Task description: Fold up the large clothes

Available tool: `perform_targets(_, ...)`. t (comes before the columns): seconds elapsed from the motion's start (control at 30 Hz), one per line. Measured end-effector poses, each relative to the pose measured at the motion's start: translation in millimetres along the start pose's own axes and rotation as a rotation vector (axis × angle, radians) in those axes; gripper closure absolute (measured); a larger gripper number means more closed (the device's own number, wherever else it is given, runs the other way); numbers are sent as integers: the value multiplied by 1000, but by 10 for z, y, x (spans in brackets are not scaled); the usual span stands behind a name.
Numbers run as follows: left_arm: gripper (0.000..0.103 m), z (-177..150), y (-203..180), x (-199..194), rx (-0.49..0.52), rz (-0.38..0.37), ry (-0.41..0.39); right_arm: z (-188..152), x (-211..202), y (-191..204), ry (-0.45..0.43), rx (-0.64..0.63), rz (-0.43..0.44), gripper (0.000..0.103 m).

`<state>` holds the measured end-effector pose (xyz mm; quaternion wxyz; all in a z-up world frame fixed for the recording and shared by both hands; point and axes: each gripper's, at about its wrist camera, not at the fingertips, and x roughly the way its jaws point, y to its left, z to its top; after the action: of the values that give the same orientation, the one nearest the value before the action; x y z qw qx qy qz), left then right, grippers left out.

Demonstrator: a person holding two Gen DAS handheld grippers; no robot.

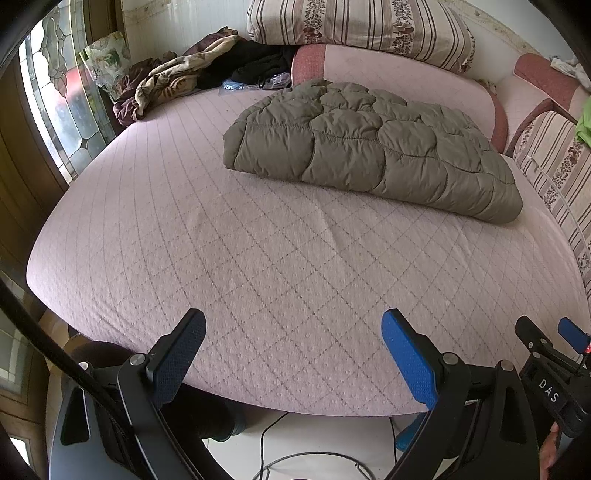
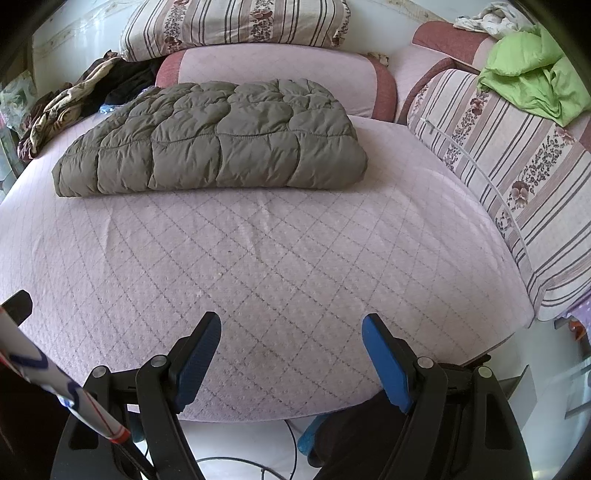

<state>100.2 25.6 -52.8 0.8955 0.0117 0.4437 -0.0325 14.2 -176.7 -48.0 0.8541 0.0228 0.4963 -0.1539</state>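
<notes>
Puffy olive quilted coat (image 1: pixel 373 142) folded on bed (image 1: pixel 258 266); left claw (image 1: pixel 293 354), right claw (image 2: pixel 291 358) both released, could spring back open lol.

The far side of the folded quilted jacket (image 2: pixel 214 136) dips out of sight behind its own bulk, so any sleeves or collar stay hidden. The heap of dark clothes (image 1: pixel 207 70) in the corner is too tangled to sort into separate garments. The striped pillow (image 1: pixel 362 29) is cut off by the top edge, and the green cloth (image 2: pixel 532 77) runs off the right side.
</notes>
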Motion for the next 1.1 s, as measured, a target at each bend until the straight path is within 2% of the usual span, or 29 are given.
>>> perform_targets(1.1, 8, -46, 18, 56, -1, 5, 14, -35, 19, 28, -1, -11, 10, 21)
